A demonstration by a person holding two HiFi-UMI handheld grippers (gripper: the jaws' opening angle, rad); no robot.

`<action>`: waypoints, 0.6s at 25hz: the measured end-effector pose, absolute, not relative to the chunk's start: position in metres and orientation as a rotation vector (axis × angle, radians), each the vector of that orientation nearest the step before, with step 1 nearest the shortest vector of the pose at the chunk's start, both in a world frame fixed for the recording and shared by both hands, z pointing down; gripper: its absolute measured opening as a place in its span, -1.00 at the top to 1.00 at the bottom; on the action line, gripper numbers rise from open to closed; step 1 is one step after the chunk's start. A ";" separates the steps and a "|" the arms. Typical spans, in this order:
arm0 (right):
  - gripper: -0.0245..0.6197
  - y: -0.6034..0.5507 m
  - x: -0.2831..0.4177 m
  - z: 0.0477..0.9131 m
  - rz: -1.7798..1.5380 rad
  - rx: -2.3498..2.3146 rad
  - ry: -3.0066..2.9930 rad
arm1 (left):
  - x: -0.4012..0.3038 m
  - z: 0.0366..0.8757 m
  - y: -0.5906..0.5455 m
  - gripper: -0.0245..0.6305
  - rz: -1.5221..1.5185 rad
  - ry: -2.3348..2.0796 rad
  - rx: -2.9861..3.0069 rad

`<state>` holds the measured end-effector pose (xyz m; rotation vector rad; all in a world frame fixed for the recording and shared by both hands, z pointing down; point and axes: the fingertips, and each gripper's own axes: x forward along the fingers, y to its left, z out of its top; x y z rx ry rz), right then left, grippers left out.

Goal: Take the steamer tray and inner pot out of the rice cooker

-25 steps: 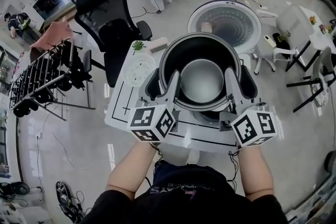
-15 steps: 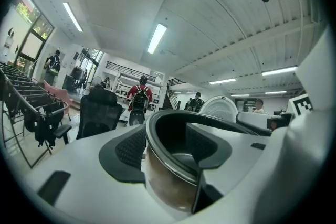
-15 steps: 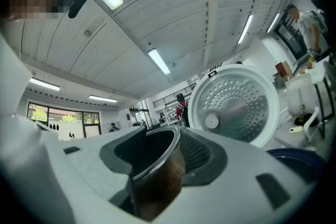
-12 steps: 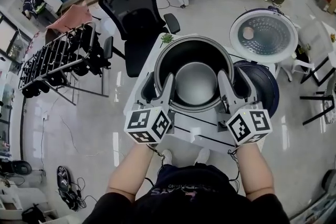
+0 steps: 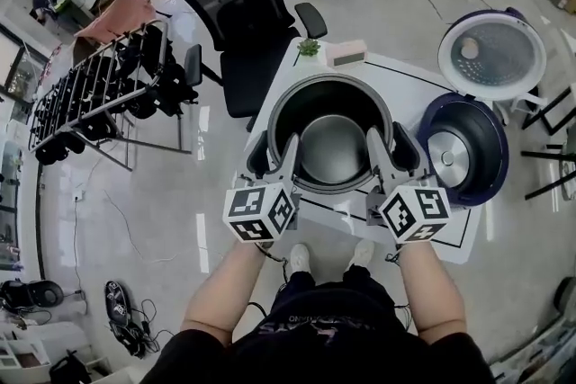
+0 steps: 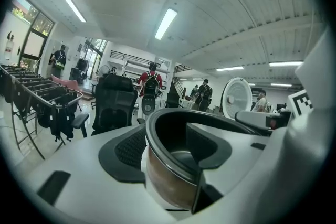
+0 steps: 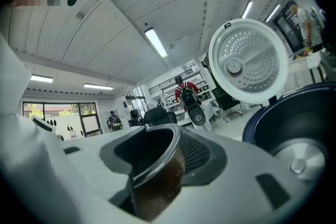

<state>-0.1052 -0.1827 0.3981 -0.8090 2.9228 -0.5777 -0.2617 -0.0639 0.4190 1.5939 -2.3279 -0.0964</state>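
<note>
Now left claw and right claw are gripping the inner pot over the bench's middle.
Only gripper views are showing jaws pinching its rim; the rice cooker, hidden earlier, is lying exposed at the right edge.

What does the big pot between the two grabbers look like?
The inner pot is round and deep, dark inside with a dull grey bottom, a rolled metal rim and a coppery-brown outside. It is upright and empty, over the white table, left of the open rice cooker. The left gripper and right gripper clamp its wall on opposite sides.
</note>
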 end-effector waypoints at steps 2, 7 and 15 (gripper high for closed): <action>0.28 -0.178 -0.109 0.412 -0.590 -0.844 2.936 | -0.266 0.433 -0.061 0.22 -0.075 -2.300 1.601; 0.29 -0.169 -0.110 0.447 -0.622 -0.936 2.966 | -0.271 0.468 -0.056 0.22 -0.031 -2.230 1.608; 0.29 -0.167 -0.098 0.490 -0.670 -1.059 2.971 | -0.263 0.510 -0.061 0.23 0.025 -2.136 1.634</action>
